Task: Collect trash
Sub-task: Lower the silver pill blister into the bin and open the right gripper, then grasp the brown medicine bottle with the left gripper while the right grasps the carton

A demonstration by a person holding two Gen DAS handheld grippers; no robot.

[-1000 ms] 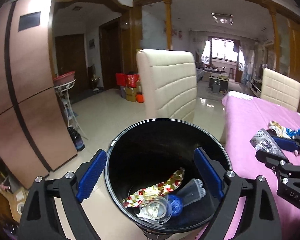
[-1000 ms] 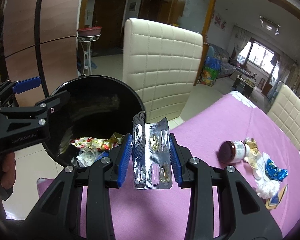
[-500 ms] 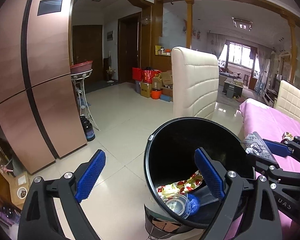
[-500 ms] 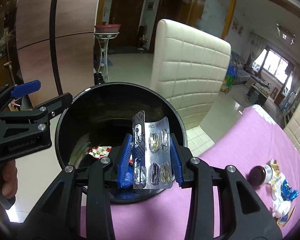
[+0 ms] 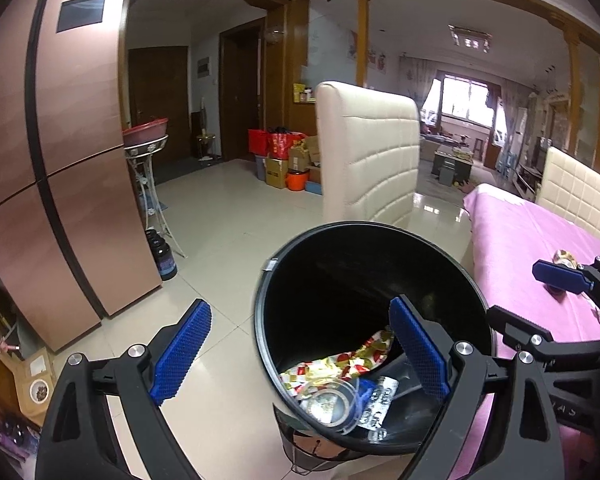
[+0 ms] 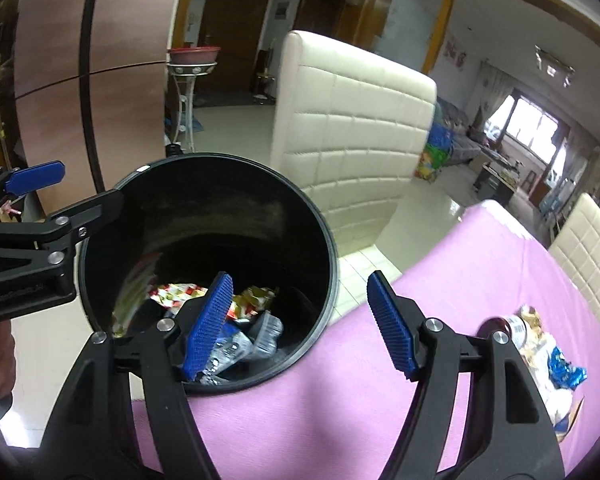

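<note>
A black round trash bin (image 5: 364, 264) (image 6: 204, 208) stands by the edge of the pink-clothed table (image 6: 440, 304). It holds wrappers, a clear cup and the silver blister pack (image 5: 378, 402) (image 6: 228, 350). My right gripper (image 6: 300, 320) is open and empty over the bin's near rim. My left gripper (image 5: 300, 352) is open and empty, its right finger over the bin; it also shows at the left in the right wrist view (image 6: 36, 176). More trash (image 6: 548, 356), with a dark jar (image 6: 506, 326) and a blue wrapper, lies on the table at right.
A cream padded chair (image 5: 368, 152) (image 6: 352, 128) stands behind the bin. A second cream chair (image 5: 576, 192) is at the table's far side. A copper fridge (image 5: 40, 160) and a metal stand with a red bowl (image 5: 146, 136) are at left on the tiled floor.
My right gripper opened and let go of the blister pack, which now lies in the bin. My left gripper has shifted, so the bin sits further right in its view.
</note>
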